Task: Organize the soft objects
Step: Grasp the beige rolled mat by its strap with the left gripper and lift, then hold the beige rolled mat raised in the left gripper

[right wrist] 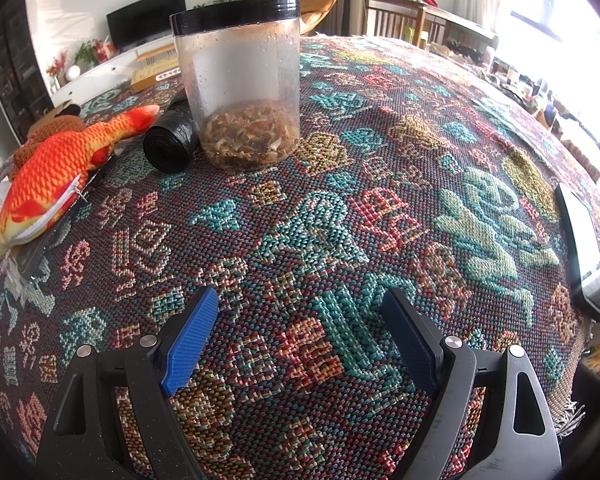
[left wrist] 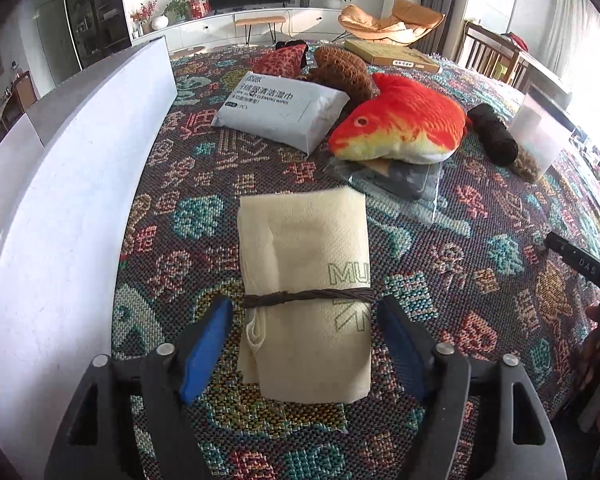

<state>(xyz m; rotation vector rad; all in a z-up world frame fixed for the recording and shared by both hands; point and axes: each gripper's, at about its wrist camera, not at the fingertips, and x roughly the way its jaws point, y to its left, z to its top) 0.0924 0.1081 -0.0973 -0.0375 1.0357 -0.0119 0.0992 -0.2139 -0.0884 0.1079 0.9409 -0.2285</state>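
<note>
My left hand-held gripper (left wrist: 304, 312) spread wide astride the tied cloth bundle (left wrist: 306, 292), right hand-held gripper (right wrist: 300, 320) likewise released, empty above the woven cover (right wrist: 380, 184).

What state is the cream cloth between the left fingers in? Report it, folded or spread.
Folded. The cream cloth lies in layers on the tablecloth, bound by a brown cord, between the open left gripper.

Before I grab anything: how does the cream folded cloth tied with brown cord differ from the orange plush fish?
The cream folded cloth tied with brown cord is flat, rectangular and bound; the orange plush fish is puffy, rounded and unbound. The cloth lies directly on the patterned woven cover, between the open left gripper fingers; the fish sits farther off, resting partly on a clear plastic packet. Both are soft and ungripped.
</note>
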